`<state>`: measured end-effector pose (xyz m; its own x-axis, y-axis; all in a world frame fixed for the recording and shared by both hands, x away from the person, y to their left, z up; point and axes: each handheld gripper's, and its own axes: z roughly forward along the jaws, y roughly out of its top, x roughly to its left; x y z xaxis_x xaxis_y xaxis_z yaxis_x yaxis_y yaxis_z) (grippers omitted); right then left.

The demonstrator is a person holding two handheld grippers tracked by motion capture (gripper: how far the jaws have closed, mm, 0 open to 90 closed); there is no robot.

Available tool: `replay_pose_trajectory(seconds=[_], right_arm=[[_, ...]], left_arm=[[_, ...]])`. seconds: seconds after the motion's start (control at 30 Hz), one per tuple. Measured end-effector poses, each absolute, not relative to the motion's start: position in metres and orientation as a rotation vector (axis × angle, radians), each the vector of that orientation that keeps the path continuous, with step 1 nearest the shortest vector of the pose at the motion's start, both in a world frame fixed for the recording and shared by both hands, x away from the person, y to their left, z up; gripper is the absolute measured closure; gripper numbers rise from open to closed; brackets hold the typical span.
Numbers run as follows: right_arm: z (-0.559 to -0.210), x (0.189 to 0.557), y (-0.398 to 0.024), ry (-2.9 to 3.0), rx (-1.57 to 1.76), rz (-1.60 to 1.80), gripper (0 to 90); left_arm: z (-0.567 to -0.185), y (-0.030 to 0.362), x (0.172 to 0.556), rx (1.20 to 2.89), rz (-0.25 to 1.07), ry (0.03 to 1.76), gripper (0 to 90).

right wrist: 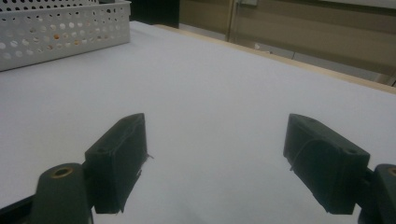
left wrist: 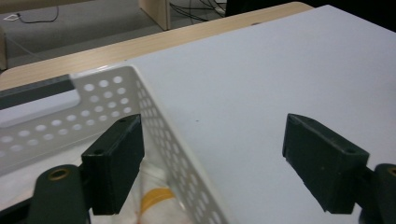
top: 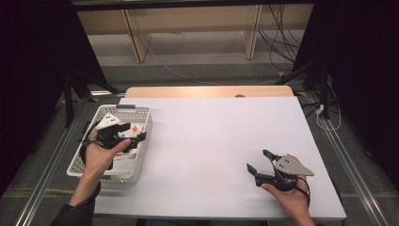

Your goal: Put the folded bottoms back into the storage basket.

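The left tool (top: 134, 132) hovers over the right rim of the white perforated basket (top: 96, 172), jaws spread wide with nothing between them. White packets (top: 133, 129) lie in the basket beneath it. The right tool (top: 259, 160) rests open and empty low over the desk (top: 211, 136). This looks like a drop-off step just completed; next, the left tool would need a fresh item to fetch.

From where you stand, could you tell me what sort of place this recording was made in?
Probably a lab or test workspace: a white-covered table ringed by black curtains, loose cables on the carpet beyond, and a hand-held left gripper above a perforated white basket.
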<state>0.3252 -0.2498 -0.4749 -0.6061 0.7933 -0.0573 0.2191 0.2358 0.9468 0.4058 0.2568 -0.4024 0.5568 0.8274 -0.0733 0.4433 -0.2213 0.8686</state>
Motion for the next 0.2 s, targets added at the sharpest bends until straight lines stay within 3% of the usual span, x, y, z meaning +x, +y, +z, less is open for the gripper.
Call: replay_pose_trajectory(seconds=[0.2], right_arm=[[-0.475, 0.325, -0.250, 1.969, 0.926, 1.378, 22.1]], left_arm=[[-0.405, 0.244, 0.392, 1.871, 0.506, 0.982, 17.4]])
